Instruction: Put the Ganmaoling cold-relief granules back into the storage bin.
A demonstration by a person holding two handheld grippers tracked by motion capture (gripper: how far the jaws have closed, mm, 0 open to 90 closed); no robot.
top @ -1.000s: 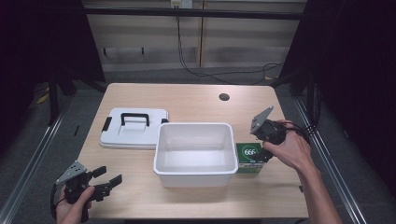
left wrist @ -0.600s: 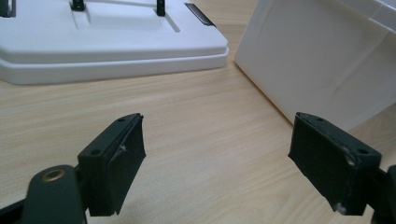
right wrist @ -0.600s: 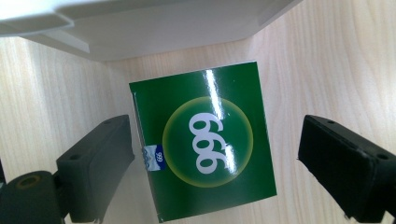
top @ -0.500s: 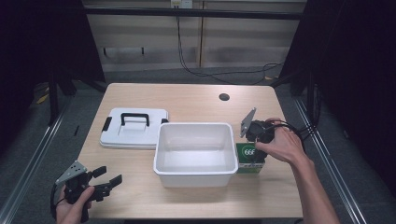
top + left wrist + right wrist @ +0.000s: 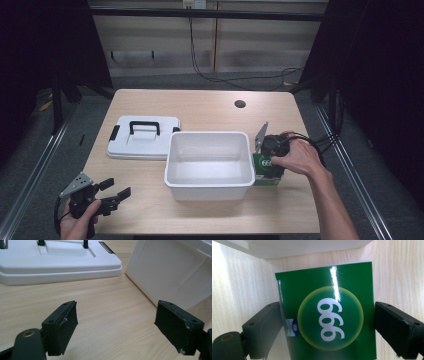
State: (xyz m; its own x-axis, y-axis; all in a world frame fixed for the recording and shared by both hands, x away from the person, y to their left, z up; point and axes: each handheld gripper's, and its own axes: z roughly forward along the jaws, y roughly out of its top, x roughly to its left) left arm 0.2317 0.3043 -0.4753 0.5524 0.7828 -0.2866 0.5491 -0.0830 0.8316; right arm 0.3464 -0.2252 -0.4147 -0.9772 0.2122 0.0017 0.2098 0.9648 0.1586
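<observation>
Green box (image 5: 325,312) marked 999, lying flat on the tabletop (image 5: 210,107) just right of the white bin (image 5: 208,163), touching or nearly touching its wall. Right tongs (image 5: 327,327) lowered over it from above, jaws spread to either side of the box, left jaw at its edge, right jaw just clear; not yet clamped. Bin wall (image 5: 294,246) close ahead of the box in the right gripper view, leaving scant room on that side. Bare wood beyond the box toward the right tabletop edge.

Left tongs (image 5: 115,332) spread wide, holding nothing, low over the near-left corner of the tabletop. White lid (image 5: 55,260) with black handle lying flat ahead of them, bin corner (image 5: 172,272) to the right, a strip of bare wood running between the two. In the high view, left tongs (image 5: 107,195) well apart from lid (image 5: 142,137) and bin. Far half of the tabletop open except for a dark cable hole (image 5: 240,104).
</observation>
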